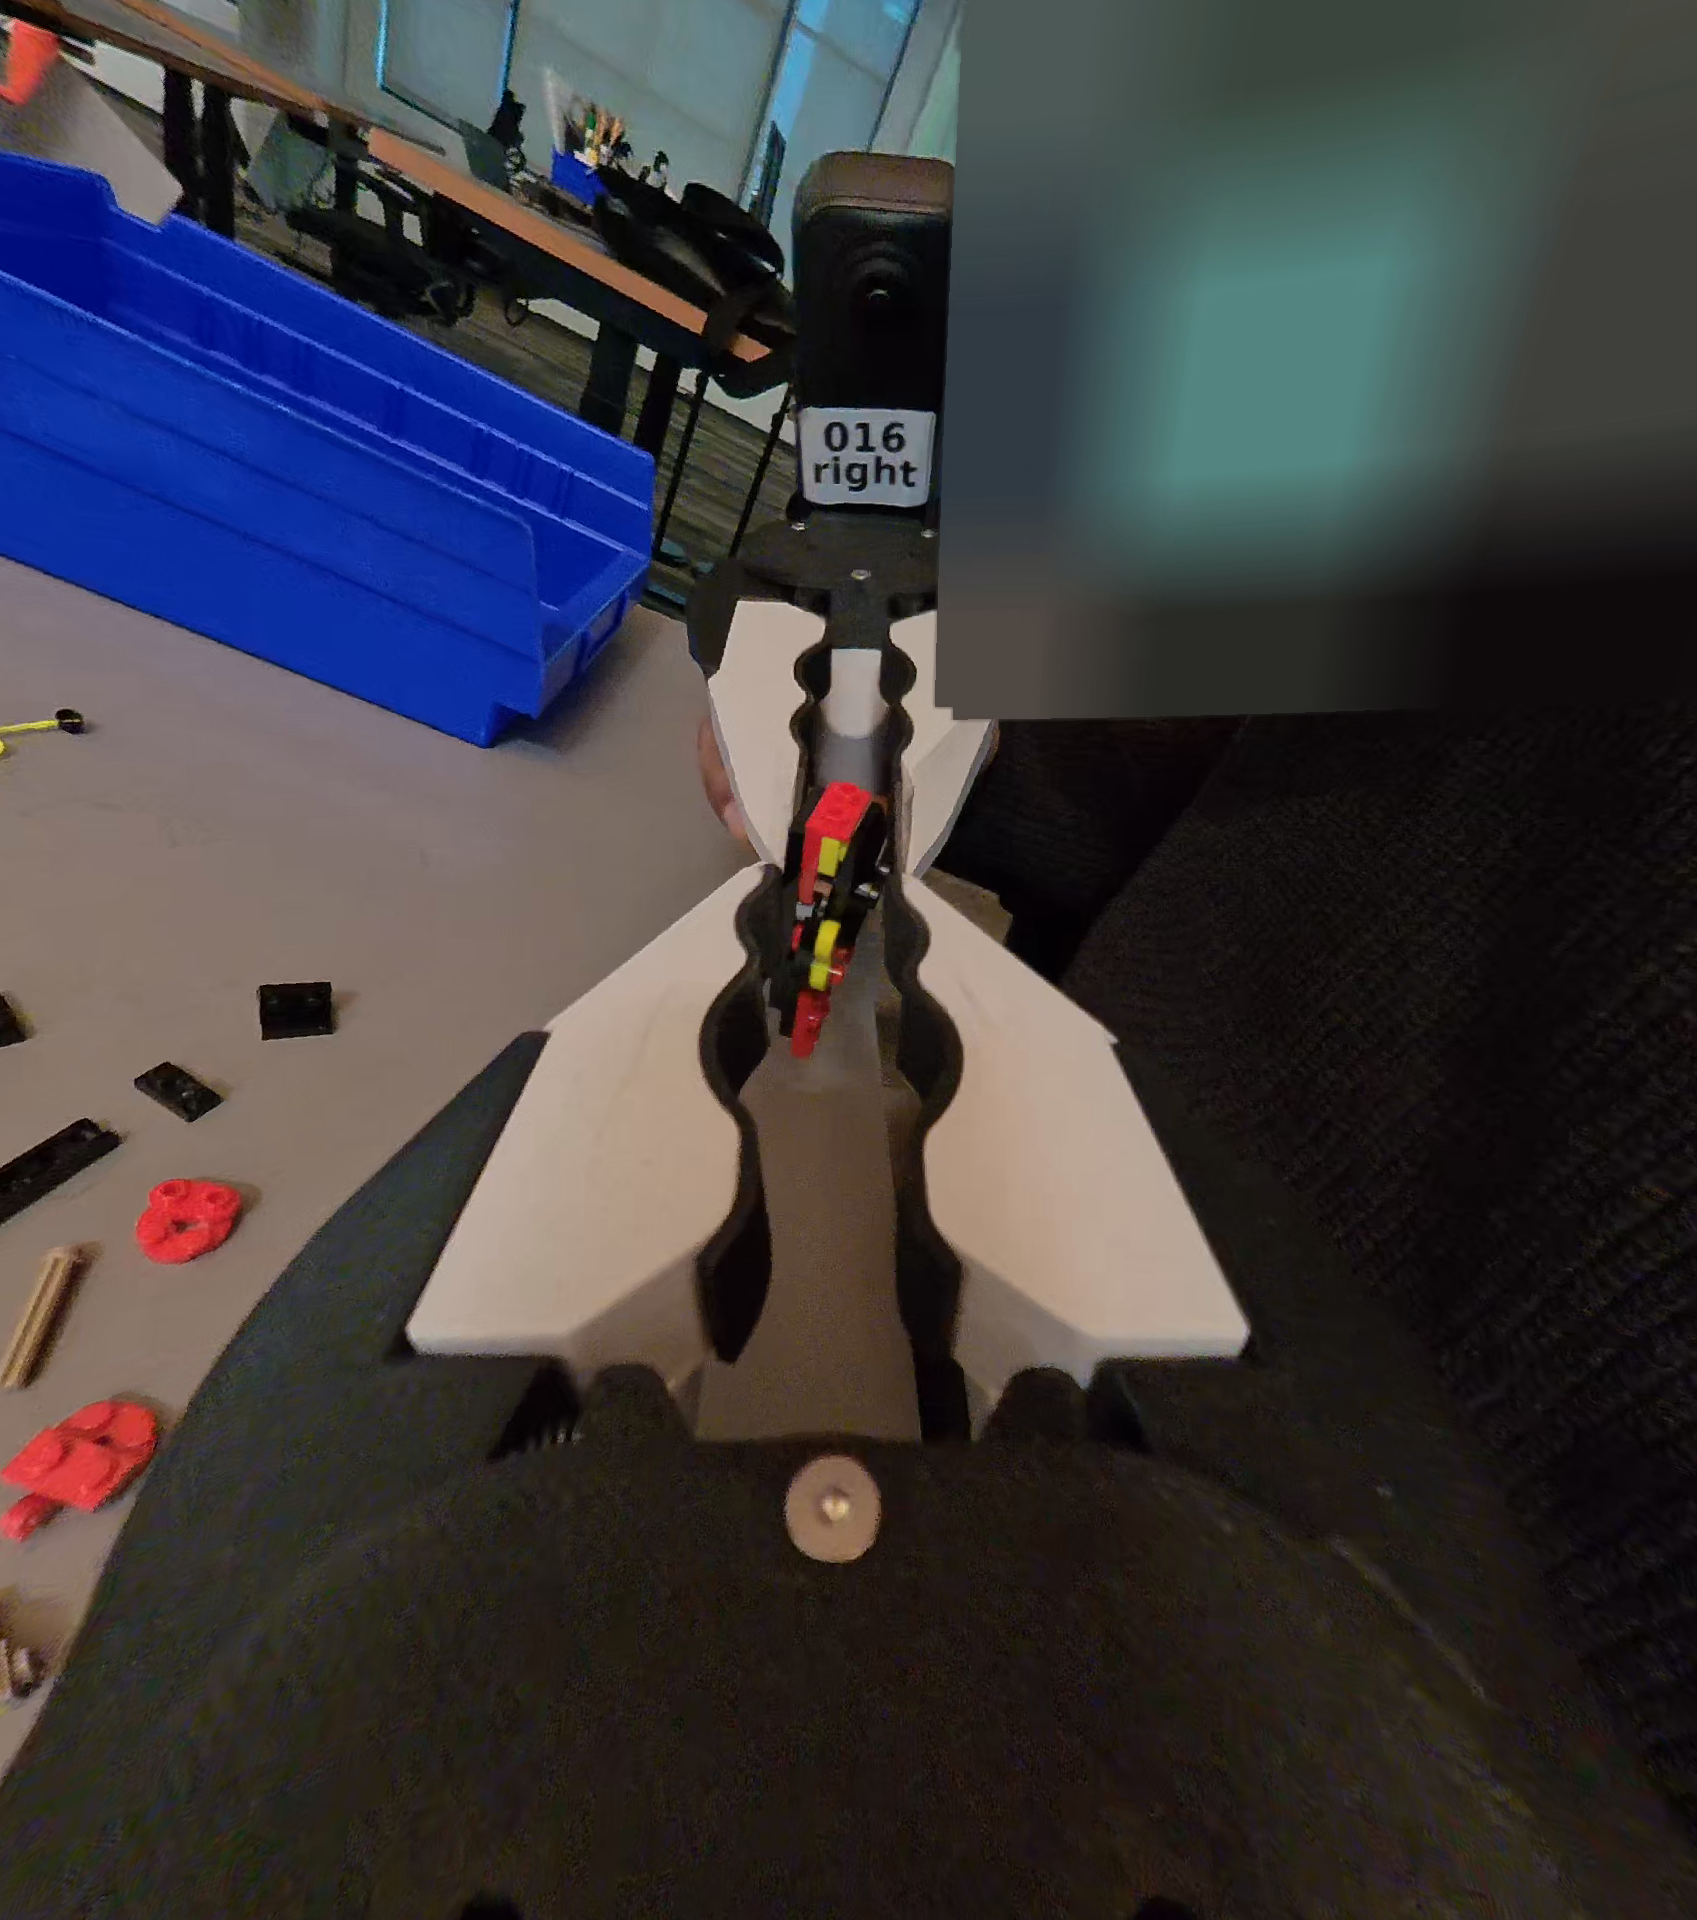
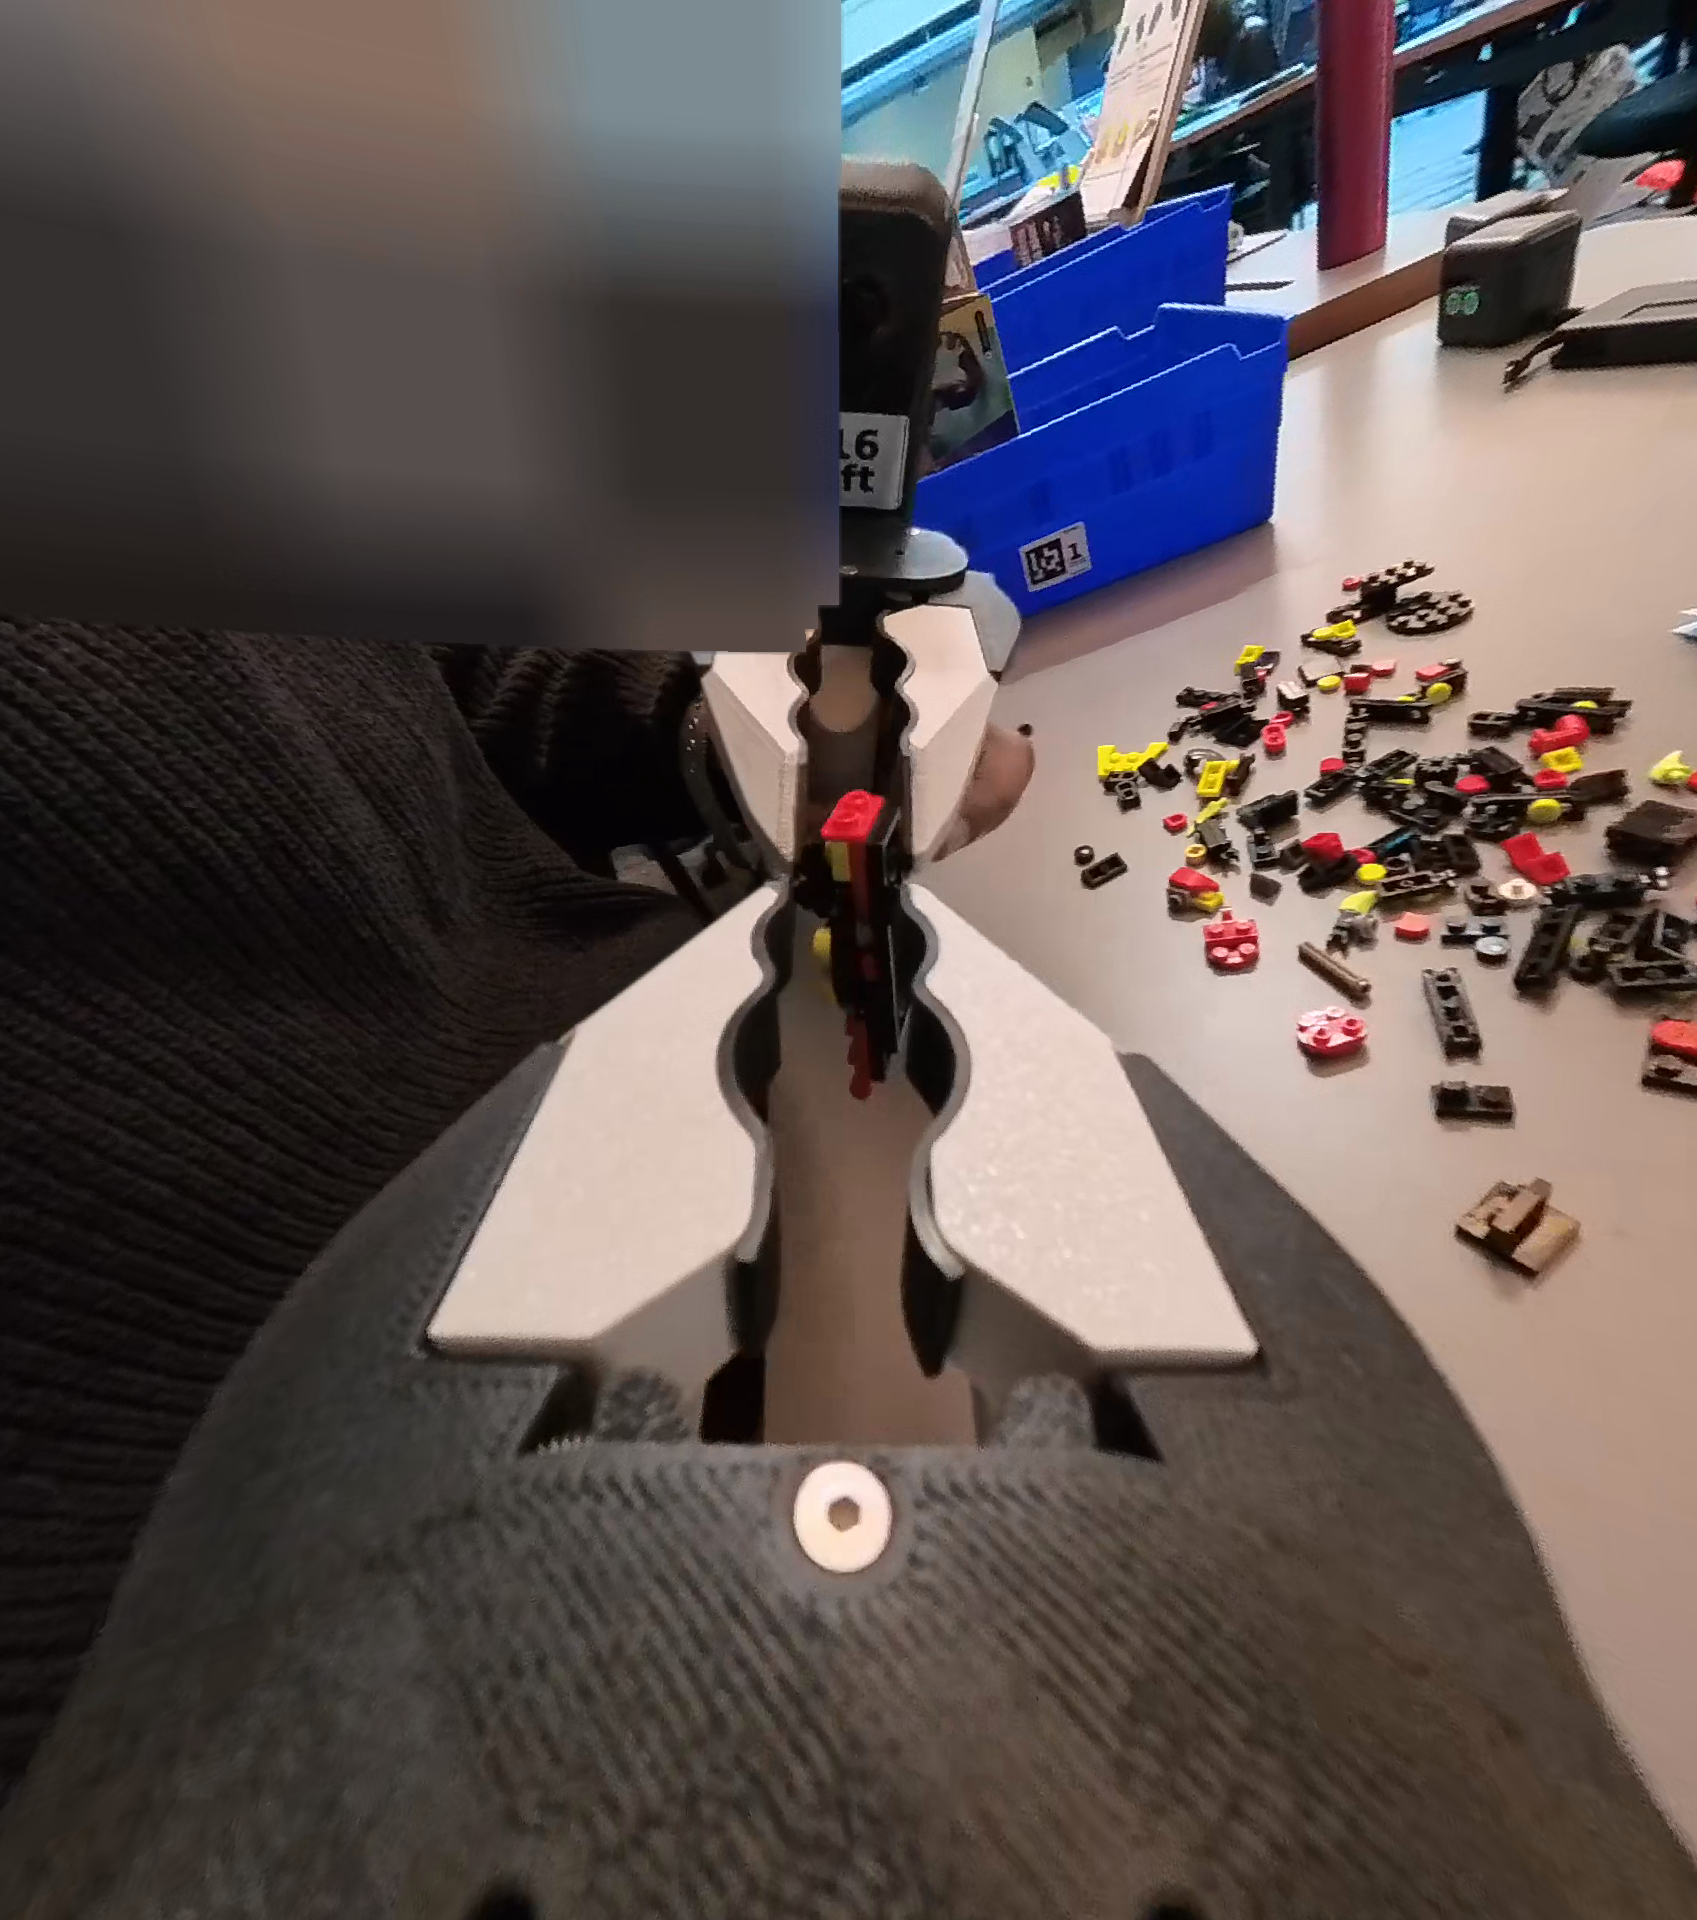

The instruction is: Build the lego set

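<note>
Left wrist view showed the left gripper and right gripper meeting tip to tip above the worktop, both closed on the small model. Light, rigid, easily separated: hold by flat sides.

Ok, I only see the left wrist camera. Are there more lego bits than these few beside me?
Observer: Yes. The right wrist view shows a big pile of loose pieces, black, red and yellow, on the table.
Operator: Anything lying apart from it?
Observer: A brown piece sits alone, nearer the camera than the pile.
Operator: And my model?
Observer: From there the small model shows a flat black side, pinched in the right gripper.
</note>
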`<state>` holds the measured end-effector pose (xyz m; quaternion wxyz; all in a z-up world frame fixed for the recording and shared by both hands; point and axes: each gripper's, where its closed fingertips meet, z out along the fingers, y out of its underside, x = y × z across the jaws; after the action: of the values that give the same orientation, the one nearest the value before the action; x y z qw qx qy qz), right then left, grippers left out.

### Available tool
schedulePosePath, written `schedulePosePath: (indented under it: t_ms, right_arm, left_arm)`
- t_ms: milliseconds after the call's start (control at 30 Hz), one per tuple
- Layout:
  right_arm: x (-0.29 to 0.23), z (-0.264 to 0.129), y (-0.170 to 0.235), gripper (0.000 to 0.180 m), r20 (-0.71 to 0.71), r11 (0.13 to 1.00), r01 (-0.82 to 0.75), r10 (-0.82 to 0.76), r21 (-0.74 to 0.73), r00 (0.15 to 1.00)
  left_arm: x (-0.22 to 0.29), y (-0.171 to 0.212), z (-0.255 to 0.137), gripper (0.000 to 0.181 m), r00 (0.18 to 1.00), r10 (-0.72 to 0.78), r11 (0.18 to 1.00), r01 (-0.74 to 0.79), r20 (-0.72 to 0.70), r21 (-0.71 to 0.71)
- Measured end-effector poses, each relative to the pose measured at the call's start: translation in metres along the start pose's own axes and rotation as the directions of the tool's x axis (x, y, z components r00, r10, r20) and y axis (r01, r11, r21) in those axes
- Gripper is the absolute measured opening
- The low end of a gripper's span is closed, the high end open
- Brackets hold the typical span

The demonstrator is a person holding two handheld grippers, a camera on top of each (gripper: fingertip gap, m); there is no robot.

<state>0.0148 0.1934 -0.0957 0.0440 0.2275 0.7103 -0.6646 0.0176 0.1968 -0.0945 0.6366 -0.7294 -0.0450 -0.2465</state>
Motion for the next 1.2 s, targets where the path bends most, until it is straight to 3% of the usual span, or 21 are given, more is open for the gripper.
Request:
schedulePosePath:
  t_ms: [600,1200]
  right_arm:
    - [-0.015,-0.001,-0.007,0.016,0.147,0.992,-0.12,0.115,0.03,0.982]
    - [-0.012,-0.002,-0.008,0.016,0.148,0.991,-0.129,0.122,0.039,0.981]
  left_arm:
    - [0.013,-0.012,0.001,0.02,0.993,-0.07,0.994,0.078,-0.094,0.081]
    - [0.014,-0.017,0.003,0.012,0.966,-0.198,0.97,0.218,-0.164,0.109]
